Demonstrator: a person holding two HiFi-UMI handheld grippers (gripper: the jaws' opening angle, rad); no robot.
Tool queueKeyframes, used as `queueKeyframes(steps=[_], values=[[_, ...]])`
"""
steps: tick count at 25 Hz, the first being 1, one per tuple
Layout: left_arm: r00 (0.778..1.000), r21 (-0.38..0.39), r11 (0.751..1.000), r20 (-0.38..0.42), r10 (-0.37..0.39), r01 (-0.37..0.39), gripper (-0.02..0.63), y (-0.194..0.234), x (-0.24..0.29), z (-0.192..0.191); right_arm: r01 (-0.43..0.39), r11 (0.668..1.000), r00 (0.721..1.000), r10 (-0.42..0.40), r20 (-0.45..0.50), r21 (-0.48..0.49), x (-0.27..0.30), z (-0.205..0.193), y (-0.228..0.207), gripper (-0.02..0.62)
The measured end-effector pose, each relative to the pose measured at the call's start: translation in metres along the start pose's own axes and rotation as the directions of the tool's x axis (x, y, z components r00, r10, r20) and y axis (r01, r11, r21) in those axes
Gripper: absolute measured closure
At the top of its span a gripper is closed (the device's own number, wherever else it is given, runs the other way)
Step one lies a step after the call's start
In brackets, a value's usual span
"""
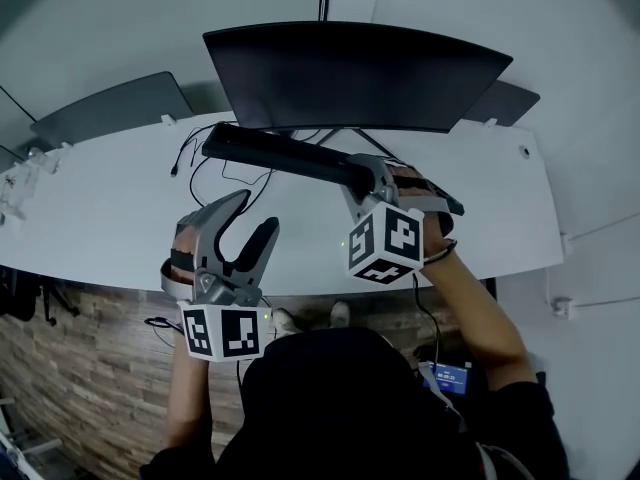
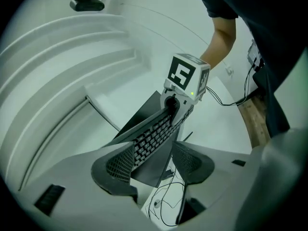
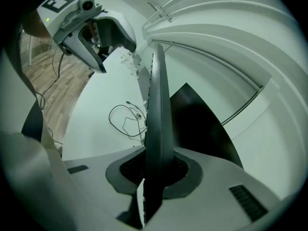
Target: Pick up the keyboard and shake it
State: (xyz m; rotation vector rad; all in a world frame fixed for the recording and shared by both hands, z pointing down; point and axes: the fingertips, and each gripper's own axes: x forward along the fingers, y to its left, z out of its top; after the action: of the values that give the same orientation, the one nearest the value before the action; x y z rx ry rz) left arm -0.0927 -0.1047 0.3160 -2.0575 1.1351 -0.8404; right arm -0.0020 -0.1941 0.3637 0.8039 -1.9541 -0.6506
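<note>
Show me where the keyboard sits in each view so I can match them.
Head view: keyboard, a dark bar across the centre, right gripper clamped near its right end.
Left gripper view: keyboard at centre, keys showing, seen between the open left gripper's jaws.
Right gripper view: keyboard edge-on, a vertical band at centre, pinched between the jaws.
Shared landmark: the dark monitor behind it.

Left gripper (image 1: 256, 213) hangs open; right gripper (image 1: 362, 171) clamps shut, wrist seemingly bent.
</note>
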Motion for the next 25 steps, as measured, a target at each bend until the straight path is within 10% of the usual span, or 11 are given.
queueKeyframes(steps=[13, 25], values=[[0.993, 0.281, 0.957, -0.115, -0.038, 0.069, 0.325, -0.009, 0.022, 0.000, 0.007, 0.975, 0.996, -0.026, -0.085, -0.221, 0.011, -0.002, 0.021, 0.520], [0.971, 0.284, 0.944, -0.212, -0.110, 0.168, 0.325, -0.014, 0.045, -0.010, 0.012, 0.960, 0.995, -0.038, -0.088, -0.281, 0.016, 0.009, 0.029, 0.520]])
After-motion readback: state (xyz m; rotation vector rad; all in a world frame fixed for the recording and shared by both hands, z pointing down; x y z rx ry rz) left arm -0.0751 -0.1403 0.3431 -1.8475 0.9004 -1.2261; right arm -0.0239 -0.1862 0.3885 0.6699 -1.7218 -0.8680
